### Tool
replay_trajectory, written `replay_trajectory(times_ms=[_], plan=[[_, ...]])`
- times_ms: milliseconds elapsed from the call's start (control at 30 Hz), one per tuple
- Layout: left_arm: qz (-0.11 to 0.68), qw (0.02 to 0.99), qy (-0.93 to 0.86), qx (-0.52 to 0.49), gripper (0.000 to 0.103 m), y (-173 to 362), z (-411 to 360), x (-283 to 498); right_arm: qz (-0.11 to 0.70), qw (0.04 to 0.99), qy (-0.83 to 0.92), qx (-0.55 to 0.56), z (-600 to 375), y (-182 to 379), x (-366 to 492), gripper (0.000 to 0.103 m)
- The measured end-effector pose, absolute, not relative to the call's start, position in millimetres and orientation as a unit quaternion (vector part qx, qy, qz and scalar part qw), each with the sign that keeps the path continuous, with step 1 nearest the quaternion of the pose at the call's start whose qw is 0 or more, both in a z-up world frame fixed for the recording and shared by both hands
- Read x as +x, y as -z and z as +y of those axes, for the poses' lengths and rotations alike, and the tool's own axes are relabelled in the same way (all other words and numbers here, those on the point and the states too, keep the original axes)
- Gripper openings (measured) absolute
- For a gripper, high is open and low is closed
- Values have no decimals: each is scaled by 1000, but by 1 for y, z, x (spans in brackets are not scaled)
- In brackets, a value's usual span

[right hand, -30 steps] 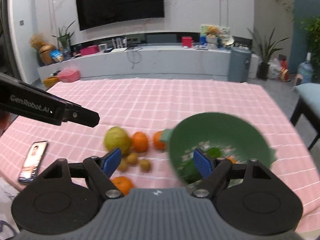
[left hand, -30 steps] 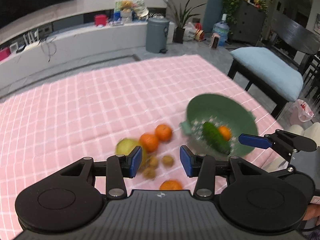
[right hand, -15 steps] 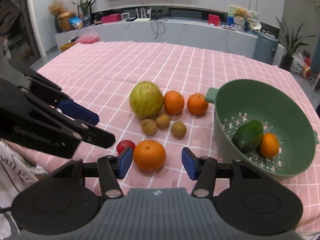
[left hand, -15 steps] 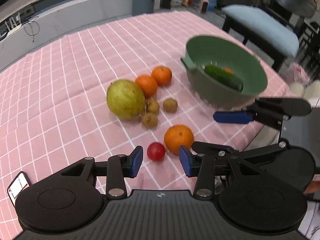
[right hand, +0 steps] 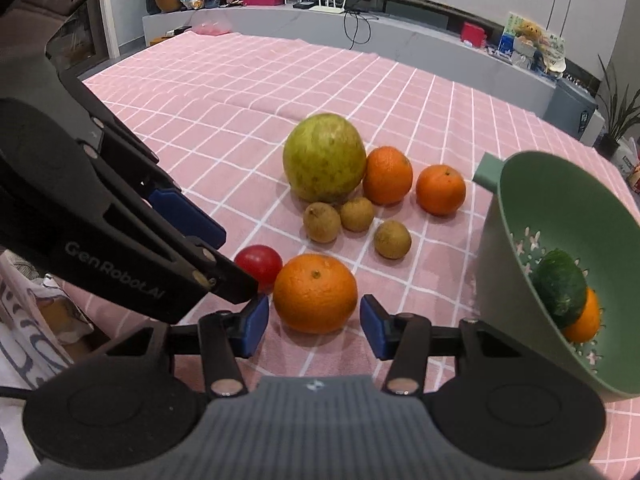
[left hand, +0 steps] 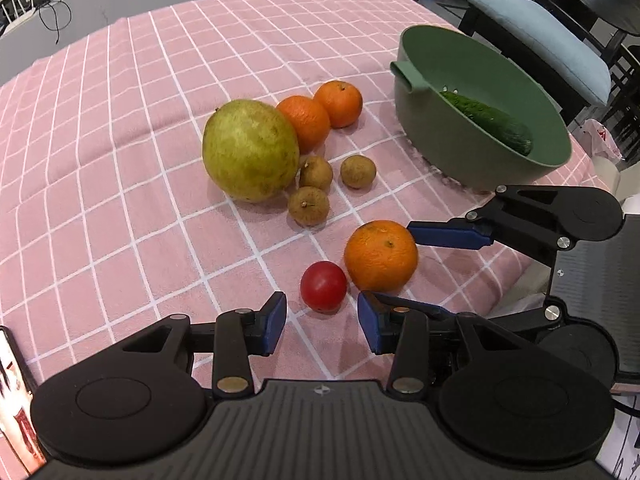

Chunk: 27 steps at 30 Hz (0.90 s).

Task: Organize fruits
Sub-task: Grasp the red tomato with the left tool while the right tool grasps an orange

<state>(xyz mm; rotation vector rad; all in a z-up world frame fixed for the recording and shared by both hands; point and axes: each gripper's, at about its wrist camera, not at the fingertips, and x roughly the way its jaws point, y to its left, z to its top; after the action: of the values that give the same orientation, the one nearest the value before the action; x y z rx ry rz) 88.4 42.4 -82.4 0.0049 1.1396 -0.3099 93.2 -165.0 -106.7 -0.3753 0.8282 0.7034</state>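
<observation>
- Both grippers have dropped closer to the fruit on the pink checked surface (left hand: 120, 184) since half a second ago
- Right gripper (right hand: 314, 326): jaws spread, empty, flanking the nearest orange (right hand: 315, 293)
- Left gripper (left hand: 322, 324): jaws parted, empty, just short of the red tomato (left hand: 323, 286)
- Green colander (right hand: 560, 208) to the right holds a cucumber (right hand: 560, 288)

Black ribbed housing (left hand: 320, 432), blue fingers (left hand: 274, 322), brass screws (right hand: 224, 386)
</observation>
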Motion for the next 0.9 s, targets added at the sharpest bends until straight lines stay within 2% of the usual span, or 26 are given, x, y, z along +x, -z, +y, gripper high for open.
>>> replay_trajectory(times_ms=[233,433,533,900], plan=[[544,827,143,0,44,91,44,99,400,836,-341,-158,-166,111,102,46],[544,826,151,2,32,94,40,101,399,837,-343,-154,-166,111,102,45],[543,826,150,-4,29,94,40,101,398,837,-343,-154,-166,112,102,44],[525,842,120,-19,27,75,43,97,396,846,-335,-125,-177,97,98,43]])
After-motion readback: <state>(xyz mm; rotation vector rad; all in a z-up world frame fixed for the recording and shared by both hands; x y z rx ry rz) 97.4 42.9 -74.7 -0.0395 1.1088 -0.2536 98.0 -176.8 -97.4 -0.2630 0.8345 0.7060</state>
